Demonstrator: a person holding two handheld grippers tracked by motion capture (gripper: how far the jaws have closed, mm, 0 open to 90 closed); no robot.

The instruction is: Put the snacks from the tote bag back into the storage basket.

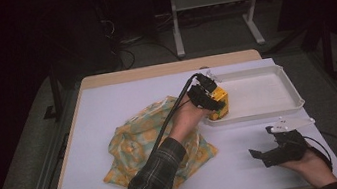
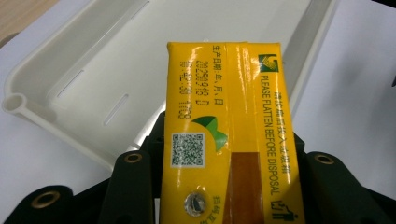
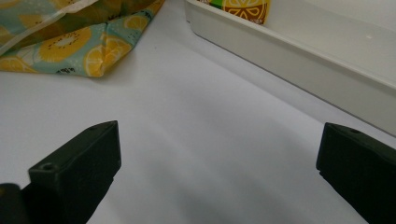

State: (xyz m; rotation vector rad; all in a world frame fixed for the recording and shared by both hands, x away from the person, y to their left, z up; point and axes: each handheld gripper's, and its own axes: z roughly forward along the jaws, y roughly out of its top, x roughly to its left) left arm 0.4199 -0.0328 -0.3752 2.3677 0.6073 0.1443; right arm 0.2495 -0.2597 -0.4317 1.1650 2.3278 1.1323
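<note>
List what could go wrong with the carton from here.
1. The left gripper holds the yellow carton over the near left corner of the white tray; released here, it may catch the rim and tip onto the table.
2. The grip sits at one end of the carton, so it could pivot or slip.
3. The gripper's cable trails over the fruit-print cloth and might drag it.

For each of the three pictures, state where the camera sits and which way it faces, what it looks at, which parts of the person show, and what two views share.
High view: above the person's side, facing forward and down on the table; both forearms, left gripper, right gripper.
Left gripper view: on that gripper, along its jaws; yellow carton clamped between them, over the white tray.
Right gripper view: low over the table, jaws wide apart; fruit-print cloth ahead.
Shared: all three show the tray and the carton.
</note>
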